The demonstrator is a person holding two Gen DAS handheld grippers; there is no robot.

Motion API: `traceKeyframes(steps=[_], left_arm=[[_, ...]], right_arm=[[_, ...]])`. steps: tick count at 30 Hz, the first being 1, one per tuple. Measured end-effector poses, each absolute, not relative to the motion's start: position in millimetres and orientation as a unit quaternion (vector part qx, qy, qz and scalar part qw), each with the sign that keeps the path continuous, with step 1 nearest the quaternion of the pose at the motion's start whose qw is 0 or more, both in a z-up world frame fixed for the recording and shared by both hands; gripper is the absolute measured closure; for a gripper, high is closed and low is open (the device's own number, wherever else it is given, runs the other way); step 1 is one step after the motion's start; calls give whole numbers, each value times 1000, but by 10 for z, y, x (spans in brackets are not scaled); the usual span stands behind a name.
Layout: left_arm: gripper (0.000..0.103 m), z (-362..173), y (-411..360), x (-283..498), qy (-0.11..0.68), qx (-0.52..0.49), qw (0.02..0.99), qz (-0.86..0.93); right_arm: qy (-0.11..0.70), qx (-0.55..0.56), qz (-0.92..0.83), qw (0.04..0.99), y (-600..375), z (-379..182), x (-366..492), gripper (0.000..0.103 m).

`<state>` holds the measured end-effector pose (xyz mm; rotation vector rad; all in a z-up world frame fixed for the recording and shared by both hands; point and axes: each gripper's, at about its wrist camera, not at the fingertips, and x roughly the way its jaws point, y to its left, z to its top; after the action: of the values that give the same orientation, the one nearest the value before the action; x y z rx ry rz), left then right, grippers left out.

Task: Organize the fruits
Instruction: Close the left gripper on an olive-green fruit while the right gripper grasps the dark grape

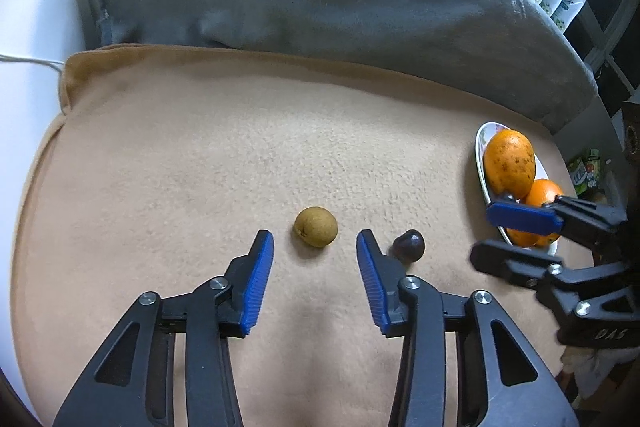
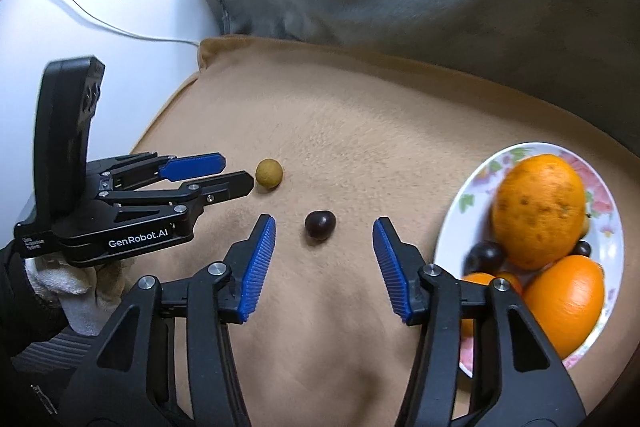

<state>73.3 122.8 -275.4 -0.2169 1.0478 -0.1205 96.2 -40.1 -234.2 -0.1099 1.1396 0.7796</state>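
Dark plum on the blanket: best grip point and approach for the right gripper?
Grip the dark plum across its widest middle, coming straight ahead and down along the right gripper axis. It is small, round and lies free on the tan blanket, centred ahead of the open fingers. The flowered plate sits clear to the right.

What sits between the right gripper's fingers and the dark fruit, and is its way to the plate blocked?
Nothing visible. The right gripper is open with the dark fruit lying just ahead between its fingers on the tan blanket. Bare blanket separates the fruit from the plate on the right, which already holds fruit.
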Motion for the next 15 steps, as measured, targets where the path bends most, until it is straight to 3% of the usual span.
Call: traceKeyframes(steps=[15], left_arm=[[69,-2940,1183,890,511,-114,849,-69]], right_arm=[[545,-72,361,753,-177,-2573,994,59]])
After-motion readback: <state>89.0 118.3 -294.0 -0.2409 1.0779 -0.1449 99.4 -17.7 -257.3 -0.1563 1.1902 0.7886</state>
